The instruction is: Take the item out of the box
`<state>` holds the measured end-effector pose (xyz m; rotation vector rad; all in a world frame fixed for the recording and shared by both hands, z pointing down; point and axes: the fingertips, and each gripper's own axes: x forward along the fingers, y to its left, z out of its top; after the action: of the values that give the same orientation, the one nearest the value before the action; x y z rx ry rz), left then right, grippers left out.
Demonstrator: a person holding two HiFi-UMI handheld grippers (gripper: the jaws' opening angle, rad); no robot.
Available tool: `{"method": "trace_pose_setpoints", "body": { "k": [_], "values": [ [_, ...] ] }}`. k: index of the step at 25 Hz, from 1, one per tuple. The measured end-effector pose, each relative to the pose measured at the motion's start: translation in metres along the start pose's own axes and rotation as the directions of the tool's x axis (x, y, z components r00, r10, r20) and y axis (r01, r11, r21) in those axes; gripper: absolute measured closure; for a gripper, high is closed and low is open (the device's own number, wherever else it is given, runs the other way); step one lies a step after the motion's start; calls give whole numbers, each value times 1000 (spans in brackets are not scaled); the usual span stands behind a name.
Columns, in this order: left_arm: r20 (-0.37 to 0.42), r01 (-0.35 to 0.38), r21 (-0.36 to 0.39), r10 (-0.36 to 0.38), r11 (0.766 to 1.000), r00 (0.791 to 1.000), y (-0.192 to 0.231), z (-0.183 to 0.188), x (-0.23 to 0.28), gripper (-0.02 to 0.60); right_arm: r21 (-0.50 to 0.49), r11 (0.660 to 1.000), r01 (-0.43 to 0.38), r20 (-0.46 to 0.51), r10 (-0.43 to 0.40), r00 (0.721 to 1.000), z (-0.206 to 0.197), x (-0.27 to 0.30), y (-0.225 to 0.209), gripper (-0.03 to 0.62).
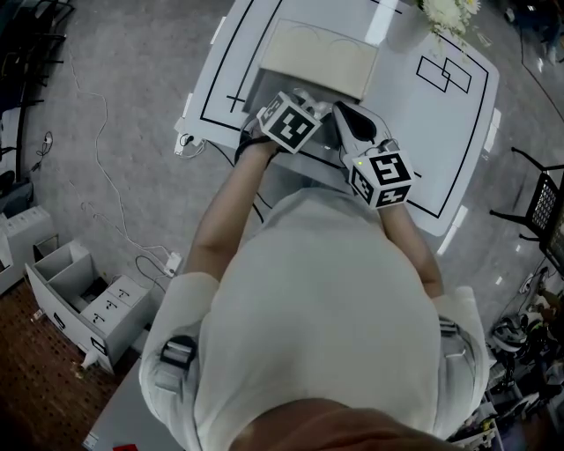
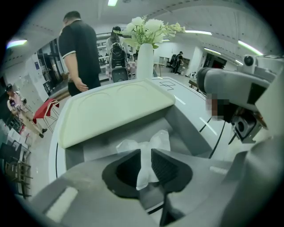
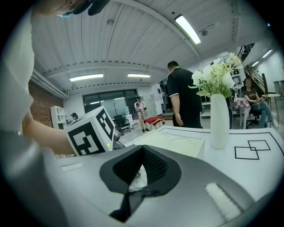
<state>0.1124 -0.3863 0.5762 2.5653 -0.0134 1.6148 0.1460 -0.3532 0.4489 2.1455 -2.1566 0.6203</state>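
Note:
A grey box [image 1: 264,84] with its cream lid [image 1: 322,57] folded back stands on the white table [image 1: 441,132]. In the left gripper view a white tissue [image 2: 153,141] rises out of the box [image 2: 186,128] below the lid [image 2: 115,111]. It runs between the pads of my left gripper [image 2: 145,153], which is shut on it. In the head view my left gripper [image 1: 300,104] is over the box opening, and my right gripper [image 1: 342,113] is close beside it on the right. My right gripper [image 3: 143,150] is shut, with a crumpled white piece [image 3: 135,181] caught between its jaws.
A white vase of flowers [image 1: 449,13] [image 2: 144,60] [image 3: 218,119] stands at the table's far side. Black outlines [image 1: 445,75] are drawn on the tabletop. A person in black [image 2: 80,53] [image 3: 184,102] stands beyond the table. A drawer unit [image 1: 79,299] and cables lie on the floor at left.

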Motion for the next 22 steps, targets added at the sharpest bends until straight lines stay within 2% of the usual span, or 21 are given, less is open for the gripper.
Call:
{"method": "trace_pose_setpoints", "body": {
  "k": [3, 5, 11, 17, 22],
  "values": [
    [4, -12, 21, 11, 1000, 1000, 1, -1, -1, 550, -1, 1000, 2, 3, -2, 1000, 1, 0, 1, 595],
    [14, -16, 18, 16, 1000, 1000, 3, 0, -2, 566, -2, 1000, 4, 5, -4, 1000, 2, -1, 1, 595],
    [89, -37, -10, 38, 999, 995, 4, 6, -13, 577, -4, 1000, 11, 1, -11, 1000, -3, -5, -1, 595],
    [206, -66, -61, 78, 996, 976, -1, 16, -41, 577, -21, 1000, -7, 3, 7, 1000, -4, -10, 9, 595],
    [294, -101, -124, 134, 987, 946, -7, 16, -63, 577, -34, 999, -25, 5, 25, 1000, -9, -23, 22, 595]
  ]
}}
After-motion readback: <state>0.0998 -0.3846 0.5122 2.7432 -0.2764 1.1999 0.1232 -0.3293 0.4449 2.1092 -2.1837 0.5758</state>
